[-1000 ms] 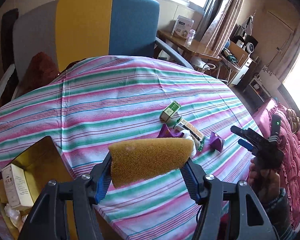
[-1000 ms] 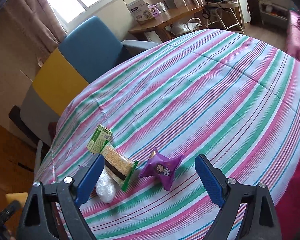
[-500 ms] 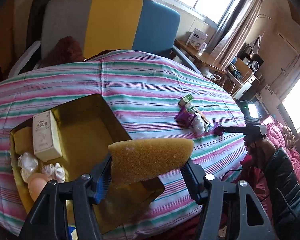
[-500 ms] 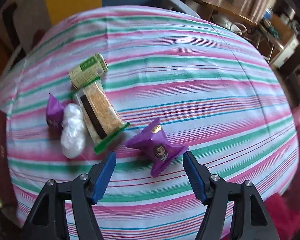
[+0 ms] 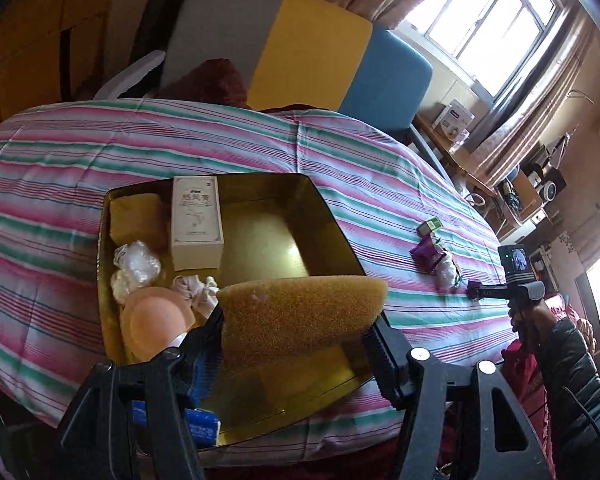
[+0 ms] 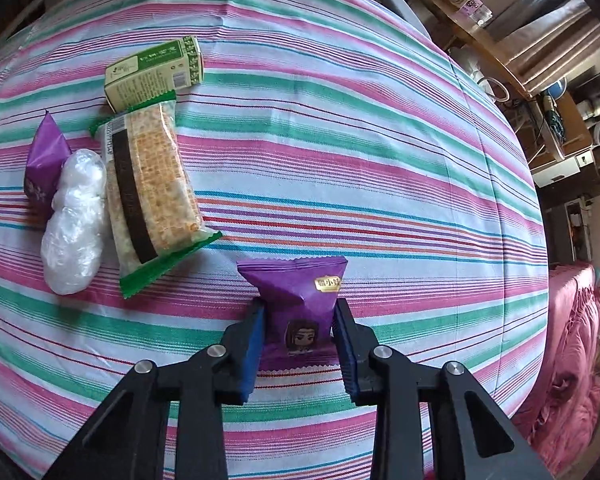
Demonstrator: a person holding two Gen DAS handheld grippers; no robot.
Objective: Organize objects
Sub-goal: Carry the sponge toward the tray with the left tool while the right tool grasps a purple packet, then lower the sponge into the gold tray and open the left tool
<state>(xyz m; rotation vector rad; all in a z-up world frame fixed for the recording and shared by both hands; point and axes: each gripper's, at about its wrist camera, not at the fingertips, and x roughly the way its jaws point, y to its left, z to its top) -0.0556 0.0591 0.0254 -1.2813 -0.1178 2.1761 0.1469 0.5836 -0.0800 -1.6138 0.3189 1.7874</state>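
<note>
Surface under a striped cloth carries everything.

Gold tin, open, sits on the near-left part of the surface. Inside, along its left side: a white carton with its long axis running near-to-far, a yellow sponge block, white wrapped bundles and a peach round item.

Left gripper: fingers spread wide and clamped on a tan sponge, one pad on each end. The sponge's long axis runs left-right across the fingers, flat edge left, rounded tip right, and it is held above the near end of the tin.

Right gripper: fingers closing, pads against both sides of a purple snack packet lying on the cloth. The packet's long axis points away from the camera, crimped ends near and far.

Left of it: a cracker pack, a white plastic bundle, a second purple packet, and a green box at the far end.
</note>
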